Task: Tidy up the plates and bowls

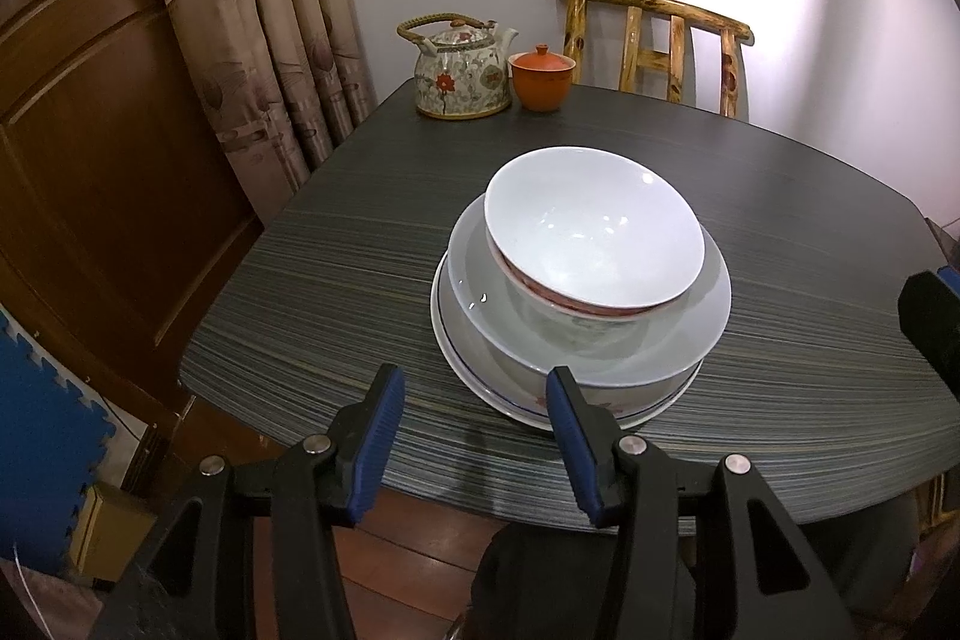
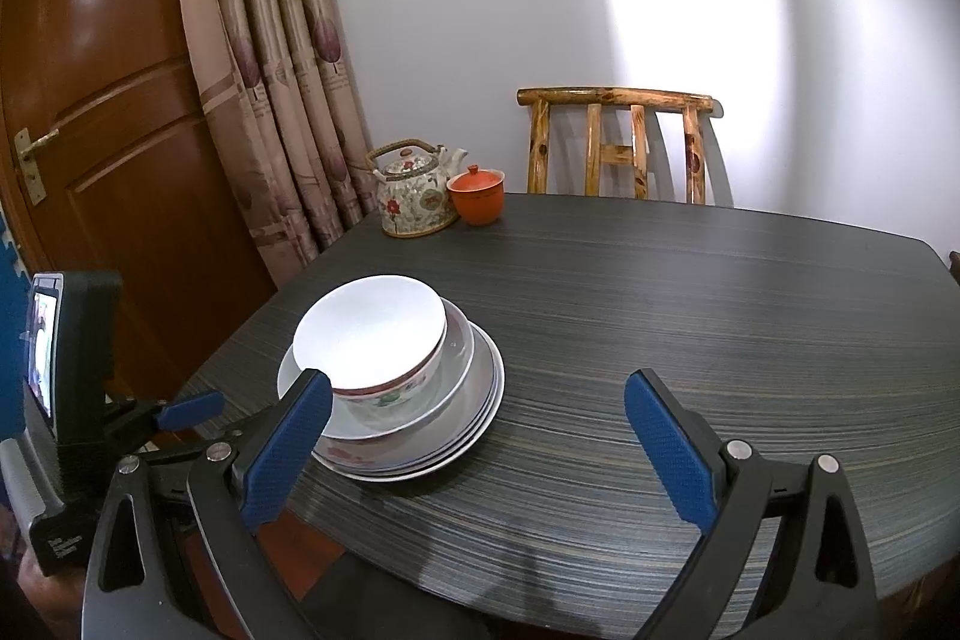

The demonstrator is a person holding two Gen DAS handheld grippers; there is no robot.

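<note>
A white bowl with a red band outside [image 1: 594, 226] sits tilted on top of a stack in the middle of the dark table [image 1: 336, 280]. Under it is a wider pale shallow bowl [image 1: 672, 352], then flat plates with a blue rim line [image 1: 480, 388]. My left gripper [image 1: 474, 400] hovers at the near edge of the stack, open, with nothing between its blue pads. In the right wrist view the white bowl [image 2: 369, 331] and plates [image 2: 480, 418] lie left of centre. My right gripper [image 2: 477, 388] stands wide open and empty, its left pad in front of the stack.
A floral teapot [image 1: 462, 67] and an orange lidded cup [image 1: 542, 77] stand at the table's far corner. A bamboo chair [image 1: 654, 40] is behind the table. A curtain [image 1: 270, 10] and a wooden door [image 1: 90, 130] are on the left. The near table edge lies just below the grippers.
</note>
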